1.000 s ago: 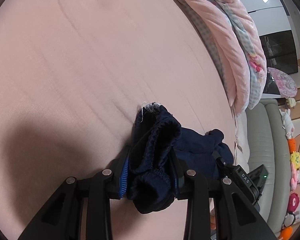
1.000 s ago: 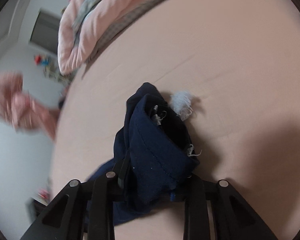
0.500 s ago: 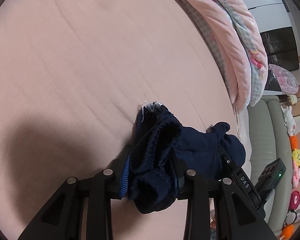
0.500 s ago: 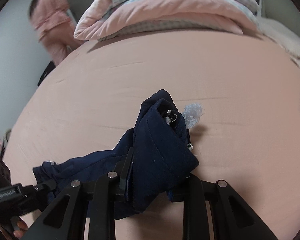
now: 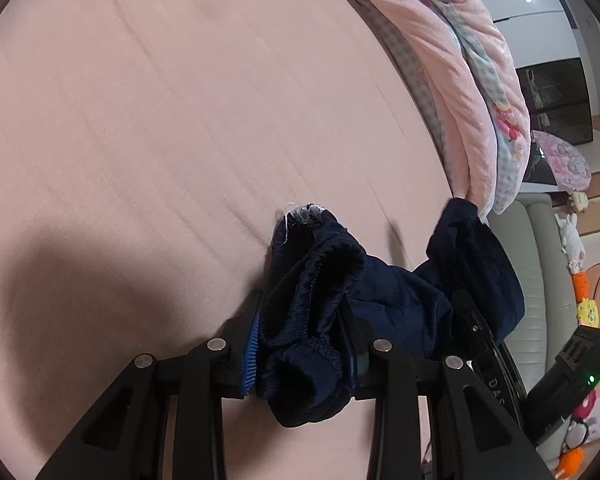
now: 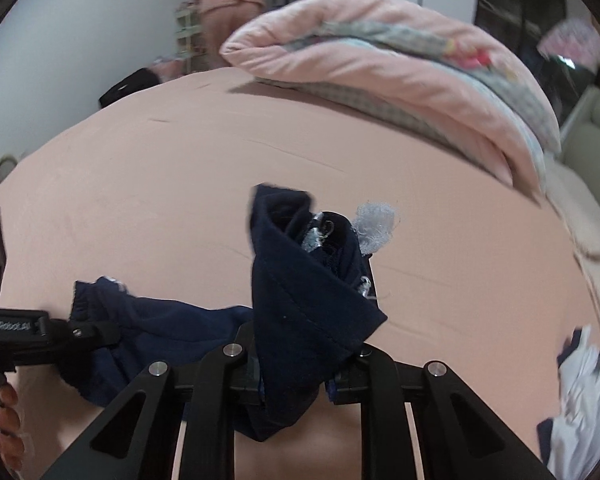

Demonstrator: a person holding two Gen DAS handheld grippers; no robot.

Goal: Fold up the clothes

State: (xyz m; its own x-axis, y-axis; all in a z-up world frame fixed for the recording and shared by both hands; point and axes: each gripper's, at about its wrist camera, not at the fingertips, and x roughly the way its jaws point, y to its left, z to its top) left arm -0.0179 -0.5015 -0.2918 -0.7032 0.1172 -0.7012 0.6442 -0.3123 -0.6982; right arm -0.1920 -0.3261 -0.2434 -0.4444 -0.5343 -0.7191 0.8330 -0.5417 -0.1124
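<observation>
Left wrist view: left gripper (image 5: 302, 344) jaws part way closed, clamped on a bunched ribbed edge of the dark navy garment (image 5: 388, 300), blue pad (image 5: 249, 354) visible on the left finger. The garment hangs between the two grippers above the pink bed sheet (image 5: 160, 120), a frayed white label scrap (image 5: 308, 211) sticking up at the top of the bunch. Its other end runs right to the right gripper (image 5: 466, 300), seen side-on, cloth draped over it; letters "DAS" readable on its black body, rest cut off. A small green light (image 5: 591, 379) glows on the black unit behind it. Folded pink quilt (image 5: 460, 80) lies on the far edge of the bed, grey-green sofa (image 5: 540, 280) and a row of soft toys (image 5: 580, 280) beyond.

Right wrist view: right gripper (image 6: 296, 368) jaws narrow, have just been closing, gripping a folded navy hem of the same garment, cloth fills the gap. Pale fuzzy tag (image 6: 374, 222) pokes out beside the fold. Garment stretches left to the left gripper (image 6: 100, 332), shut on the elastic edge; white print on its body looks like "GenRobot.ai", blurred. Fingers (image 6: 2, 424) of the person's hand on its handle. White and navy clothes (image 6: 580, 400) lie at right on the sheet. Another person in pink (image 6: 228, 0) stands far back, blurred
</observation>
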